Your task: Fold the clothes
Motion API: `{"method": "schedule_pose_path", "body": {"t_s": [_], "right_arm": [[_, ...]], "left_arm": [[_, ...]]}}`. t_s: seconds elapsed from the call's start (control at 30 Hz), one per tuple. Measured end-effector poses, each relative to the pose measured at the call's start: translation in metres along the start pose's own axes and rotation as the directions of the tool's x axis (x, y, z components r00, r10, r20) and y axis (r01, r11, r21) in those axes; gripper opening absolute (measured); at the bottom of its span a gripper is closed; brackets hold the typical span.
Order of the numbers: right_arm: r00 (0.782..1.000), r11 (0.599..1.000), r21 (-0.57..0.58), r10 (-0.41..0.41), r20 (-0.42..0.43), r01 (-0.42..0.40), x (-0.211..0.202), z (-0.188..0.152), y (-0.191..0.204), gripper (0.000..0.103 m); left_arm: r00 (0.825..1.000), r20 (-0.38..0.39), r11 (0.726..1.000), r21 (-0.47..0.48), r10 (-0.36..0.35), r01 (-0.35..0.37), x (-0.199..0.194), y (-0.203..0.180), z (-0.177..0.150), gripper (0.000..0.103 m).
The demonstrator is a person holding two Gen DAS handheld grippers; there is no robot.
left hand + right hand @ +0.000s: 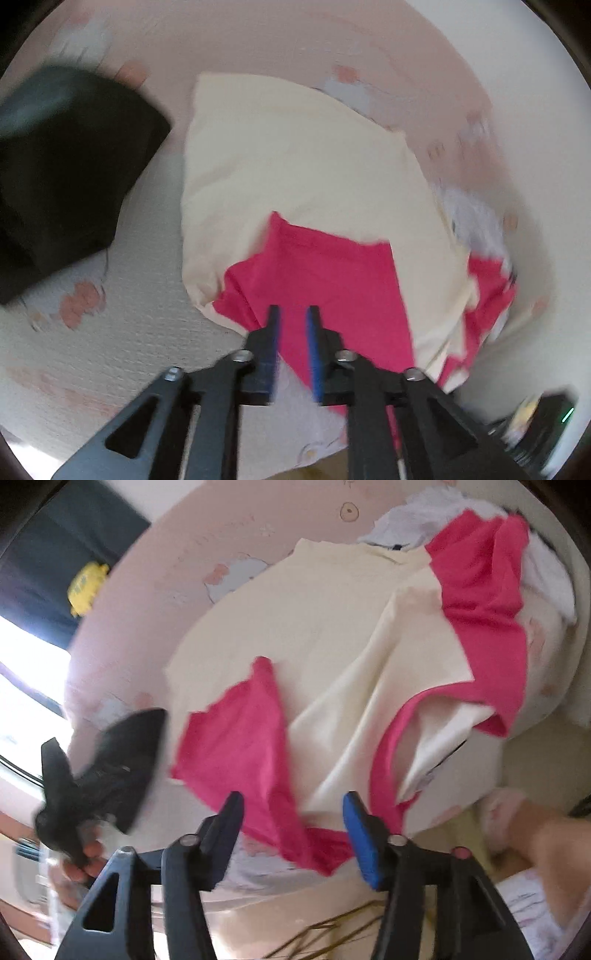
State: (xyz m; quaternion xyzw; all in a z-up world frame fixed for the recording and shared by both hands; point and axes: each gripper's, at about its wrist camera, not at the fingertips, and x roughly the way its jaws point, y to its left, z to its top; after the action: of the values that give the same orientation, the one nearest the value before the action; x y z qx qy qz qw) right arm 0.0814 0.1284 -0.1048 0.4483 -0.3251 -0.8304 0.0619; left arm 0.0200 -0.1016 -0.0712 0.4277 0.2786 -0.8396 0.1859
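Both tools, left and right, are held spread and empty above pink cloth on cream cloth.

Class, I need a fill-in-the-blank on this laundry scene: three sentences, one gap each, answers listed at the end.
1. A pink cloth lies on top of a ____ garment.
2. In the left wrist view, a folded garment at the left edge is ____ in colour.
3. Nothing sits between the pads of the right gripper, so its jaws are ____.

Missing words: cream; black; open
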Motion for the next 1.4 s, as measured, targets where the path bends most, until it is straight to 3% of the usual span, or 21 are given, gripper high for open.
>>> {"method": "schedule_pose_path", "body": {"t_s": [0.03, 0.1, 0.27, 0.4, 0.47, 0.6, 0.73, 0.83, 0.93, 1.13, 1.27, 1.4], "right_arm": [[0.999, 0.999, 0.033, 0.04, 0.016, -0.041, -0.004, -0.001, -0.006, 0.056], [0.994, 0.99, 0.099, 0.092, 0.053, -0.097, -0.013, -0.001, -0.017, 0.06], [0.978, 0.967, 0.178, 0.159, 0.133, -0.181, -0.035, -0.003, -0.03, 0.063], [0.966, 0.956, 0.189, 0.195, 0.167, -0.225, -0.044, 0.006, -0.024, 0.068], [0.966, 0.958, 0.176, 0.2, 0.166, -0.228, -0.047, 0.014, -0.02, 0.073], [0.966, 0.961, 0.158, 0.202, 0.159, -0.227, -0.053, 0.031, -0.019, 0.073], [0.962, 0.946, 0.218, 0.201, 0.186, -0.239, -0.053, 0.048, -0.032, 0.074], [0.958, 0.914, 0.312, 0.199, 0.206, -0.258, -0.043, 0.061, -0.05, 0.074], [0.962, 0.895, 0.368, 0.188, 0.197, -0.25, -0.035, 0.08, -0.061, 0.074], [0.949, 0.914, 0.292, 0.218, 0.229, -0.281, -0.044, 0.13, -0.053, 0.074], [0.944, 0.911, 0.285, 0.238, 0.23, -0.299, -0.048, 0.144, -0.062, 0.074], [0.965, 0.919, 0.319, 0.175, 0.198, -0.232, -0.047, 0.149, -0.086, 0.074]], "left_arm": [[1.0, 0.015, 0.998, 0.057, 0.019, -0.02, -0.003, -0.01, -0.002, 0.056], [0.998, 0.053, 0.988, 0.148, 0.032, -0.04, -0.007, -0.029, -0.008, 0.062], [0.999, 0.007, 0.967, 0.25, 0.036, -0.037, -0.003, -0.073, -0.02, 0.062], [1.0, -0.024, 0.967, 0.253, 0.02, -0.013, -0.006, -0.089, -0.02, 0.062], [1.0, -0.024, 0.963, 0.27, 0.021, -0.013, -0.009, -0.101, -0.021, 0.062], [0.998, -0.034, 0.951, 0.308, 0.045, -0.032, -0.006, -0.114, -0.02, 0.062], [0.997, -0.083, 0.974, 0.225, -0.01, 0.028, 0.002, -0.106, -0.016, 0.062], [0.993, -0.116, 0.988, 0.15, -0.01, 0.027, 0.008, -0.096, -0.015, 0.062], [0.994, -0.107, 0.988, 0.152, 0.006, 0.01, 0.005, -0.096, -0.007, 0.062], [0.998, -0.048, 0.984, 0.173, 0.046, -0.037, -0.01, -0.109, 0.013, 0.062], [0.997, -0.039, 0.966, 0.255, 0.059, -0.047, -0.013, -0.135, 0.017, 0.062], [0.996, -0.052, 0.923, 0.382, 0.066, -0.041, 0.001, -0.181, 0.013, 0.062]]}}
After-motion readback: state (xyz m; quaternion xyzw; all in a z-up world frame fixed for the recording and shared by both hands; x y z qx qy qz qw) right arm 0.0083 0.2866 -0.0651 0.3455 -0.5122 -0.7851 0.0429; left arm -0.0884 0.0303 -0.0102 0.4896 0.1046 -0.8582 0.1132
